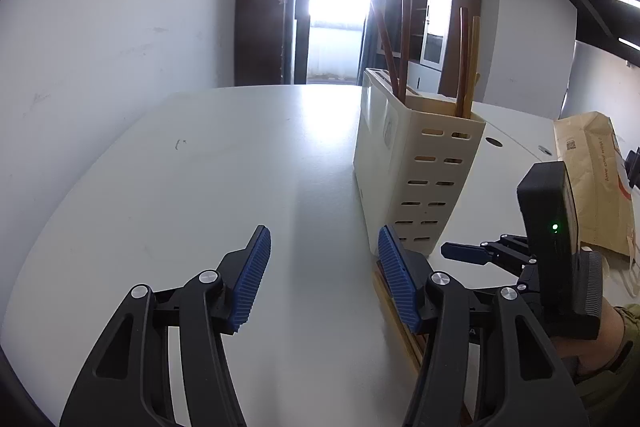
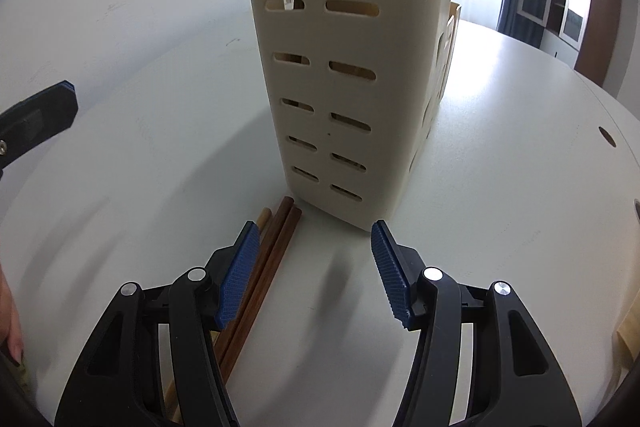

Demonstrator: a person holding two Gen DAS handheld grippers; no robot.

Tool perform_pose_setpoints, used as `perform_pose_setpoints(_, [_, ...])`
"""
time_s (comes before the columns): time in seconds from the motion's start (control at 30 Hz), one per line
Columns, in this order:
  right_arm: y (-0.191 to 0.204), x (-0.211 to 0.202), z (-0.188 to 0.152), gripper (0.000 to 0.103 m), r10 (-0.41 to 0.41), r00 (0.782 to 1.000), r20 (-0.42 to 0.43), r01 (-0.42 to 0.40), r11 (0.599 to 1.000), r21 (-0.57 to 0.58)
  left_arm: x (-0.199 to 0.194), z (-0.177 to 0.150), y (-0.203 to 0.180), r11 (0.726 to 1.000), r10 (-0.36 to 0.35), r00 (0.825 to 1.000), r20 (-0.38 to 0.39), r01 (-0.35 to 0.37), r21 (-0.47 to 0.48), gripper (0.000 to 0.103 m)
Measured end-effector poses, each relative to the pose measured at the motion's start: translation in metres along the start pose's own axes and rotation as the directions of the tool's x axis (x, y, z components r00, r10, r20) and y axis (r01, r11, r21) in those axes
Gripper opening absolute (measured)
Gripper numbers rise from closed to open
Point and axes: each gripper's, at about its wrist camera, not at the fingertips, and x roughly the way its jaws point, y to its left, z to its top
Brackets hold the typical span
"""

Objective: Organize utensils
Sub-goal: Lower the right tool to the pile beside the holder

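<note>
A cream slotted utensil holder [image 1: 416, 163] stands upright on the white table [image 1: 240, 187], with several wooden chopsticks [image 1: 466, 63] upright in it. It fills the right wrist view [image 2: 344, 75]. More chopsticks [image 2: 276, 247] lie flat on the table in front of its base, also partly seen under my left gripper's right finger in the left wrist view [image 1: 396, 315]. My left gripper [image 1: 324, 279] is open and empty, left of the holder. My right gripper [image 2: 316, 275] is open and empty, just above the table, the loose chopsticks by its left finger.
A brown paper envelope [image 1: 596, 179] lies at the table's right side. The table has round cable holes [image 2: 607, 137]. A white wall is on the left, cabinets and a bright doorway behind. My right gripper's body [image 1: 552, 239] is close to the holder's right.
</note>
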Motion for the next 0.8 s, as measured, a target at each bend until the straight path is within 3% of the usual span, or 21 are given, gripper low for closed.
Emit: perform_pose_setpoints(0.8, [0.024,0.021,-0.006,0.058,-0.033,0.997,-0.065,0.031,0.999,-0.02,0.001,-0.003,-0.007,1.0,0.004,1.0,-0.02,-0.004,0.023,0.06])
